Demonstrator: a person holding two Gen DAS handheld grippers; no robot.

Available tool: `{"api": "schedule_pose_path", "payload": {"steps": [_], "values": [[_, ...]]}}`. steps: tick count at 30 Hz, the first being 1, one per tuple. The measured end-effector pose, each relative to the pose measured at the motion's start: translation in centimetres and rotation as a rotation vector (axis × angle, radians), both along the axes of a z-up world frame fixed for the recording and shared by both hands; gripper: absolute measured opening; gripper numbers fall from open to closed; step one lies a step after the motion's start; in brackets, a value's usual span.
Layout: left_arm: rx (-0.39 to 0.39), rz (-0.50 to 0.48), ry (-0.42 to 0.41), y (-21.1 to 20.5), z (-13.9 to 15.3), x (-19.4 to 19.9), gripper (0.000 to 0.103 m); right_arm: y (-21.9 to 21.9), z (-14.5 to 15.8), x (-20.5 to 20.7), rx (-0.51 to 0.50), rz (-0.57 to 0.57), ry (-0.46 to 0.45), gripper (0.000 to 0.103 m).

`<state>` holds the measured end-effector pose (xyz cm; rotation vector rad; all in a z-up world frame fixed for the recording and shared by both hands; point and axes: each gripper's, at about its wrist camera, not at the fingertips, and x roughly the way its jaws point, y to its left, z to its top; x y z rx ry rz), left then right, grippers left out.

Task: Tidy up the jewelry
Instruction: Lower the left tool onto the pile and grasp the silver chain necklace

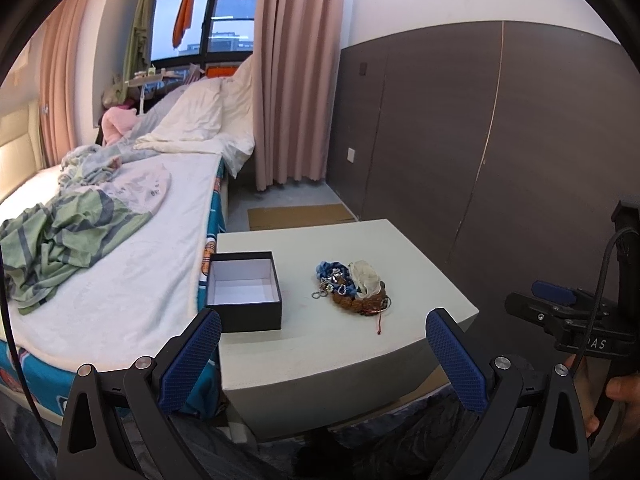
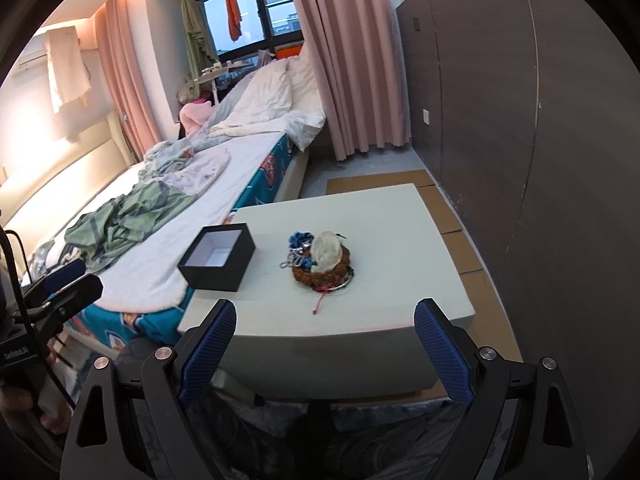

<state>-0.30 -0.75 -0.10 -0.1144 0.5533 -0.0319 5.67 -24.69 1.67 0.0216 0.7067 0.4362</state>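
Black box [image 1: 244, 292] empty, jewelry pile [image 1: 352, 288] beside, both tools gaping

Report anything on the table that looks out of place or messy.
The jewelry pile lies tangled in one heap on the table, a red cord trailing loose from it toward the near edge. The open black box beside it looks empty. Nothing appears spilled or damaged.

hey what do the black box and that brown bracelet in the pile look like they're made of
Box: probably matte cardboard, black outside, white inside, with thin straight walls and crisp edges. Brown bracelet: looks like rough, knobbly beads, perhaps seeds or wood; too small to tell for sure.
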Motion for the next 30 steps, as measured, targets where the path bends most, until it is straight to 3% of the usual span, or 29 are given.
{"api": "schedule_pose_path", "payload": {"steps": [11,30], "values": [[0.014,-0.063,0.061,-1.3,-1.4,5.4,0.098,-1.0,-2.8,4.0,0.006,-0.06,0.036,0.091],[0.009,-0.13,0.26,-1.7,-5.2,16.3,0.062,-1.4,-6.2,10.8,0.066,-0.085,0.142,0.091]]}}
